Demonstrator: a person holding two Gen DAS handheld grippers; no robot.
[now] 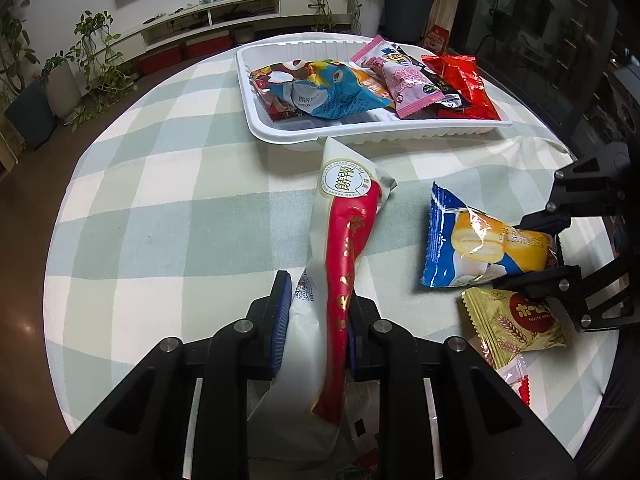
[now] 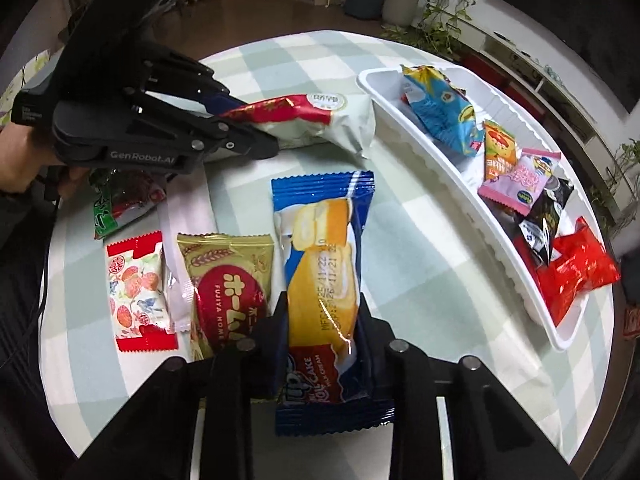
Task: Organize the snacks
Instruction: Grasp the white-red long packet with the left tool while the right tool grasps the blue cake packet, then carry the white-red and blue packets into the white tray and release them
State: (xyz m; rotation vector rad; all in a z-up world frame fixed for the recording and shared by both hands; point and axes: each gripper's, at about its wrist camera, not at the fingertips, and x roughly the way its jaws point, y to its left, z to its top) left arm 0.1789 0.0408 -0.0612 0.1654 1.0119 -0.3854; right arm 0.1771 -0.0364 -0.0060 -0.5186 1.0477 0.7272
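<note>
My left gripper (image 1: 318, 320) is shut on the near end of a long white-and-red snack packet (image 1: 344, 220) that lies pointing toward the white tray (image 1: 372, 134). In the right wrist view, my right gripper (image 2: 324, 324) is shut on a blue-and-yellow roll cake packet (image 2: 320, 248) lying flat on the cloth. That view also shows the left gripper (image 2: 256, 126) holding the white-and-red packet (image 2: 320, 120) at the upper left. The tray (image 2: 440, 176) on the right holds several packets. The left wrist view shows the right gripper (image 1: 532, 252) around the cake packet (image 1: 472, 244).
A gold packet (image 2: 228, 292), a white packet with red strawberries (image 2: 138, 292) and a green-and-red packet (image 2: 116, 204) lie left of the cake packet. The round table has a green-and-white checked cloth (image 1: 180, 208). Potted plants and a low cabinet stand beyond it.
</note>
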